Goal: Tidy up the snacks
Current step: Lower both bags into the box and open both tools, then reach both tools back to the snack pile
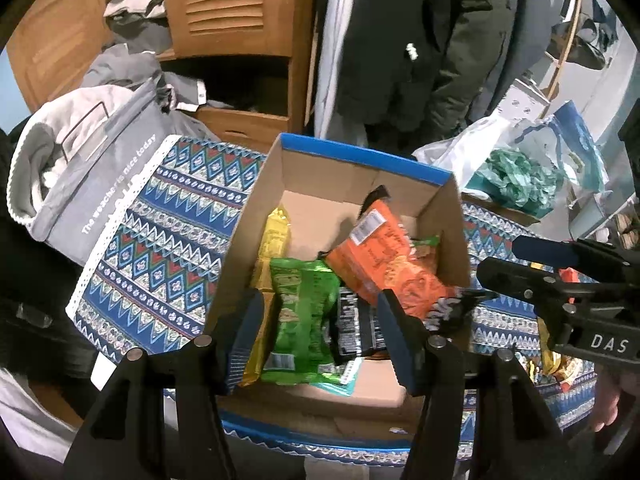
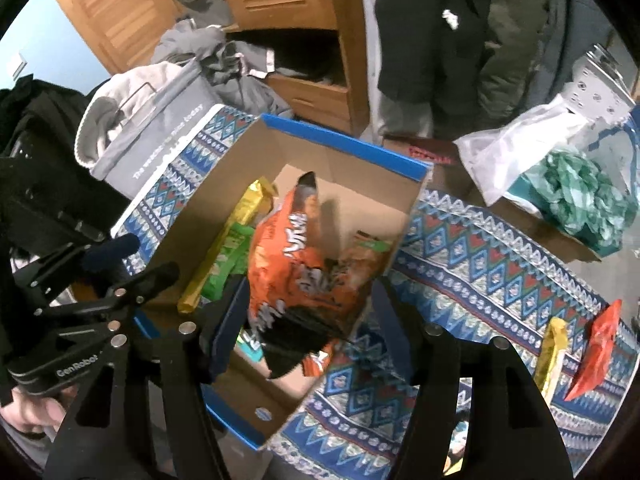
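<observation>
While both tools hang over the carton, findings run view by view.

Left wrist view:
- Left tool (image 1: 320, 332): jaws wide, holding nothing, poised above the packets, apparently free for the next pick.
- Cardboard box (image 1: 452, 216): open-topped, blue-rimmed, standing on the patterned table (image 1: 160, 240); it serves as the collecting bin.
- Contents: green packet (image 1: 304, 316) lying flat over a yellow packet (image 1: 274, 236); a black packet (image 1: 354, 328) lies beside the green one.
- Orange bag (image 1: 384, 260): tilted across the box's right side.

Right wrist view:
- Right tool (image 2: 308, 316): jaws spread either side of the orange bag (image 2: 296, 264); whether the pads touch it cannot be told. Judged a release over the box.
- Outstanding: yellow bar (image 2: 554, 356) and red packet (image 2: 596, 352) lie on the table, well apart from the box (image 2: 348, 140), not yet filed.
</observation>
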Tool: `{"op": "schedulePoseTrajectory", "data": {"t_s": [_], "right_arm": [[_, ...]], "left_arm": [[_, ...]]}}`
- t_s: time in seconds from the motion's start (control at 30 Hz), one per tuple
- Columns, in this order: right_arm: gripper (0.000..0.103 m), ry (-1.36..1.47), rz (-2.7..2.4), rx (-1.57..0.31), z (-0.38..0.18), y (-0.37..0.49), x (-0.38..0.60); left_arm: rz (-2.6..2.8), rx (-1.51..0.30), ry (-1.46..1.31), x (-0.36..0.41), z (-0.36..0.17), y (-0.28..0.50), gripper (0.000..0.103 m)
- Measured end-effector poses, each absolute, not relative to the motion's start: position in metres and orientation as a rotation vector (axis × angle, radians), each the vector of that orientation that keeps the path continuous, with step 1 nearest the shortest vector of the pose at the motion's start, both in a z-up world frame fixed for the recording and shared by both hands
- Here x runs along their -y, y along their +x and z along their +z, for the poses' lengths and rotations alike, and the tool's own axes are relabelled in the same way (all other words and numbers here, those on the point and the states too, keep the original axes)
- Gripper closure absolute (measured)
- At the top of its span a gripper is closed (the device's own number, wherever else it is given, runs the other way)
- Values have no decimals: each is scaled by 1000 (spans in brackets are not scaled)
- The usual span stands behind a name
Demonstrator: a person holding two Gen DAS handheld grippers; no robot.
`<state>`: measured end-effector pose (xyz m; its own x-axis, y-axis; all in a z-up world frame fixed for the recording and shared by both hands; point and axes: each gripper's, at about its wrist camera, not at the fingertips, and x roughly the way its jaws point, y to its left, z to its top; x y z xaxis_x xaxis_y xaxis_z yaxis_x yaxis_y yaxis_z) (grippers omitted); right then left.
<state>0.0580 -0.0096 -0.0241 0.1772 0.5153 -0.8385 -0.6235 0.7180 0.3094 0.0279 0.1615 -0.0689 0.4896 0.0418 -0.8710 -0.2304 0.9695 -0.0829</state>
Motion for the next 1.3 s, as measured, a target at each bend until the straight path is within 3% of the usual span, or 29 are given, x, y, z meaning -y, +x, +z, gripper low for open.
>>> {"op": "schedulePoseTrajectory", "data": {"t_s": [0.13,1.3], "right_arm": [[39,-112,783,-1123,-22,59,28],[38,-18,518,-1166,-66,52,225]], "left_arm": [[142,-1029,-179,-147,-62,28,35],[-171,-1147,25,35,-80,32,31]]}}
